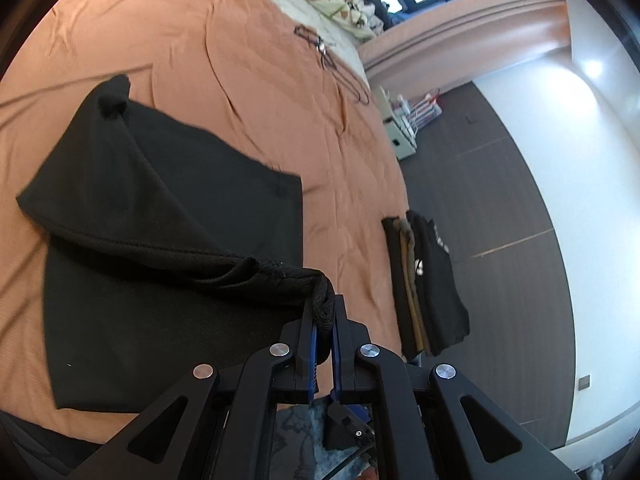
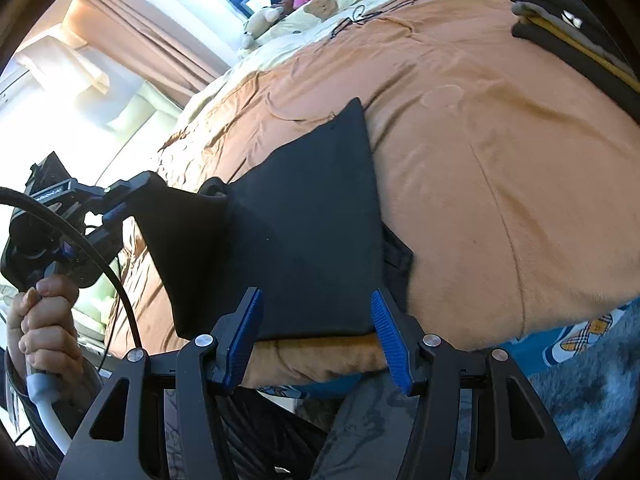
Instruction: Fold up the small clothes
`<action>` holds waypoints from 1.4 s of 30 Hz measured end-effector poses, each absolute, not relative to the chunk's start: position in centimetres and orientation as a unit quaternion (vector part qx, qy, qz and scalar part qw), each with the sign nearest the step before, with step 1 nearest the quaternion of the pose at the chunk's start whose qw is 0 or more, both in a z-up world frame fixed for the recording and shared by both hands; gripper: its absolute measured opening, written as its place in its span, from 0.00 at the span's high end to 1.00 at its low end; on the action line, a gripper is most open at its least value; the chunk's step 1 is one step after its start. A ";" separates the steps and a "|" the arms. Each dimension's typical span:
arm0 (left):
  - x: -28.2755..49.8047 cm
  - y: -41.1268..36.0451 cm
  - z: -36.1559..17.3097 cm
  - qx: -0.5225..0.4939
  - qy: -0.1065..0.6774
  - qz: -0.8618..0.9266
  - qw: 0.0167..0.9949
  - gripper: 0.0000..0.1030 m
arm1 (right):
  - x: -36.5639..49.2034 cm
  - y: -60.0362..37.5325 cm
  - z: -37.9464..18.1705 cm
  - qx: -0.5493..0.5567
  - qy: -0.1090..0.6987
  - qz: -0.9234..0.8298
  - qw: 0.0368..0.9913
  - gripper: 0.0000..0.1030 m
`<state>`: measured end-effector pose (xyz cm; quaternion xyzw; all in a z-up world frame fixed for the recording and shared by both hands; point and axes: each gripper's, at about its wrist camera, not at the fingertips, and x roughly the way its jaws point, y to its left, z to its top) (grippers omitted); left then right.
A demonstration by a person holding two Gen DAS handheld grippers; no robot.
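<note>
Jaws clamp black garment (image 1: 160, 200) over orange bedspread (image 1: 260, 80).

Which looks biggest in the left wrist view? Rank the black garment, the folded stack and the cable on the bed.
1. Black garment, though it lies nearest the camera, which enlarges it.
2. Folded stack.
3. Cable, thin and farthest away, so its true size is unsure.

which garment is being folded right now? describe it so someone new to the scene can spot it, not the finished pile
Start from the orange bedspread covering the bed. Near its front edge lies a plain black garment, spread flat except for one corner lifted and pinched in the left gripper. Unlike the folded stack at the bed's side edge, it is a single unfolded piece with no print or tan layers.
</note>
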<state>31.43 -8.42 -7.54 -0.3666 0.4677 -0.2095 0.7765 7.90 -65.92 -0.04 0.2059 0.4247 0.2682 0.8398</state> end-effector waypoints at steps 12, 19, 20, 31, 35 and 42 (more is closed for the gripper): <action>32.2 -15.1 -12.4 -0.343 0.540 -0.229 0.734 0.88 | 7.1 -67.8 -1.0 0.221 0.433 0.267 0.832 0.47; 32.0 -12.9 -14.4 -0.365 0.552 -0.208 0.720 0.19 | 7.6 -66.7 -1.7 0.215 0.443 0.275 0.826 0.47; 32.0 -12.0 -14.5 -0.370 0.550 -0.201 0.721 0.18 | 7.7 -66.5 -1.8 0.215 0.445 0.279 0.823 0.47; 32.4 -4.8 -16.6 -0.399 0.536 -0.115 0.735 0.15 | 9.1 -63.4 -1.3 0.163 0.447 0.293 0.829 0.47; 33.2 -3.0 -16.9 -0.411 0.524 -0.090 0.740 0.16 | 10.1 -62.8 -0.8 0.134 0.448 0.291 0.835 0.47; 34.9 -0.4 -17.5 -0.423 0.508 -0.052 0.748 0.34 | 11.3 -60.8 -1.1 0.096 0.455 0.295 0.835 0.50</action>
